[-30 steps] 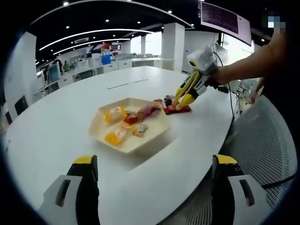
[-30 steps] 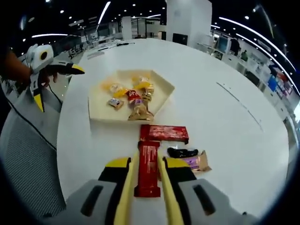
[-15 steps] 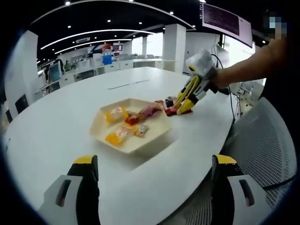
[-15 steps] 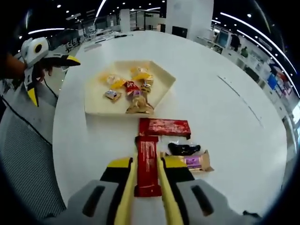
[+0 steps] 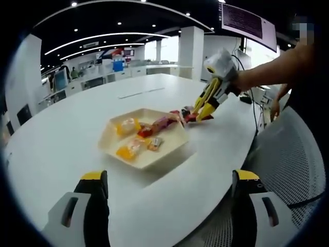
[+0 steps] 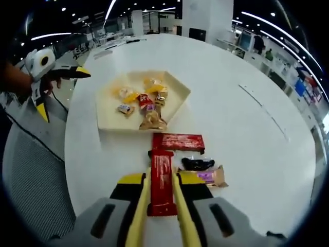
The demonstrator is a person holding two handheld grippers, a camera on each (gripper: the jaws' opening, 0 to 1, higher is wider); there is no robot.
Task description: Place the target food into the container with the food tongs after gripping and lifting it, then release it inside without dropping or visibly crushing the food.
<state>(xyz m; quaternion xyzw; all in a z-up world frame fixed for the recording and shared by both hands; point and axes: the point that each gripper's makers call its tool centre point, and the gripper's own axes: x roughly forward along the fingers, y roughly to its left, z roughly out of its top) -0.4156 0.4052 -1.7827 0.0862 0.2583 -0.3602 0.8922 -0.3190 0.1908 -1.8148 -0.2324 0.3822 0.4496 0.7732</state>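
While the red snack bar [image 6: 161, 180] sits clamped lengthwise between the yellow jaws of the right gripper [image 6: 157, 198], its far end pokes out toward the tray [image 6: 105, 121], not over it yet; can't tell if it's clear of the table. A second red bar [image 6: 178, 142] lies crosswise just past it on the white table [image 6: 247, 134], near the tray edge. A black wrapper [image 6: 198, 163] and a tan packet with purple label [image 6: 211, 176] lie just beside the right jaw. Tray is cream, angular, holding yellow, orange and red wrapped snacks [image 6: 144, 100]. In the left gripper view the right gripper [image 5: 203, 110] is beside the tray's far corner [image 5: 177, 114], held by a person's arm [image 5: 267, 72]. Left gripper [image 5: 167, 206] jaws wide apart, holding nothing, over the near table edge; it hangs left of the tray in the right gripper view [image 6: 56, 85]. Mesh chair [image 5: 293, 154] at right
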